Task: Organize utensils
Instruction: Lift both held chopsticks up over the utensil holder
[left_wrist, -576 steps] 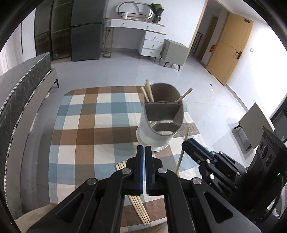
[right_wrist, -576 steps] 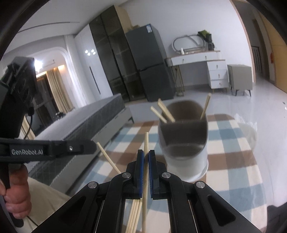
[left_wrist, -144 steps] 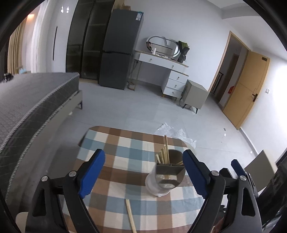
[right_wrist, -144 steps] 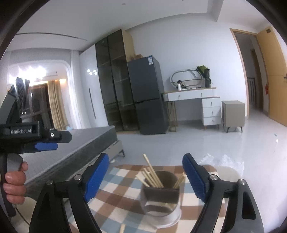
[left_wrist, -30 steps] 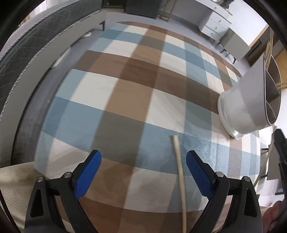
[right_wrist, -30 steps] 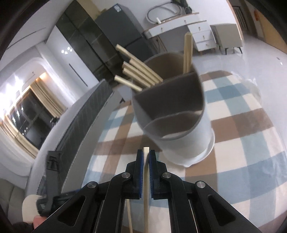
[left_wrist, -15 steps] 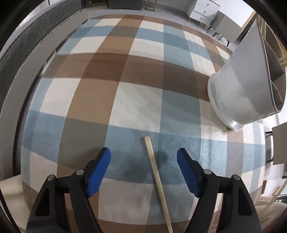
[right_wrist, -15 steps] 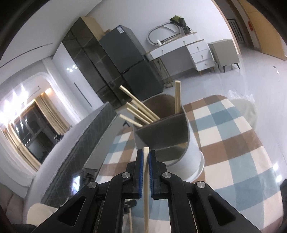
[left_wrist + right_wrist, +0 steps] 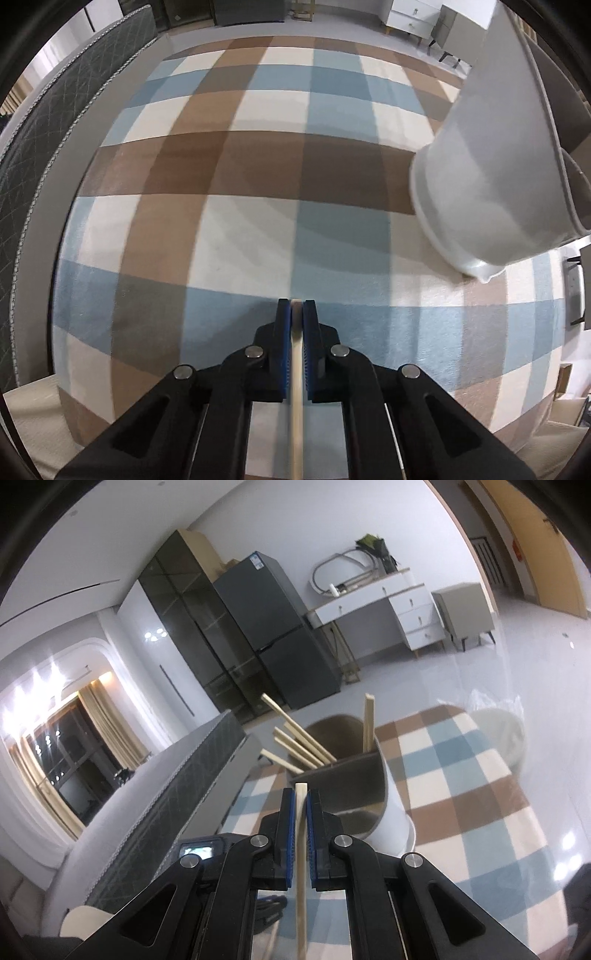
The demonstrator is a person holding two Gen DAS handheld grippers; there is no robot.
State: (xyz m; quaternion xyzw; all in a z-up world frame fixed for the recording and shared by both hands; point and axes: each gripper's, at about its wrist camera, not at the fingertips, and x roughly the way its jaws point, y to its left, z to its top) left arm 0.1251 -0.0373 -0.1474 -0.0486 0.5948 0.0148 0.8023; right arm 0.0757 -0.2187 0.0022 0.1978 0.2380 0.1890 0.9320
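Note:
My left gripper (image 9: 296, 304) is shut on a pale wooden chopstick (image 9: 296, 406) low over the checked tablecloth (image 9: 240, 177). The white utensil holder (image 9: 491, 177) stands to its upper right. My right gripper (image 9: 301, 794) is shut on another chopstick (image 9: 301, 867) and holds it raised in front of the white utensil holder (image 9: 369, 797), which has grey dividers. Several chopsticks (image 9: 299, 742) lean in the holder's far compartment.
The round table's checked cloth (image 9: 461, 775) ends at a curved edge. A dark bed (image 9: 48, 122) runs along the left side. A crumpled plastic bag (image 9: 498, 716) lies at the table's far right. The other gripper's body (image 9: 199, 849) shows low left.
My left gripper has closed on the chopstick that lay on the cloth. My right gripper has lifted higher and back from the holder with its chopstick.

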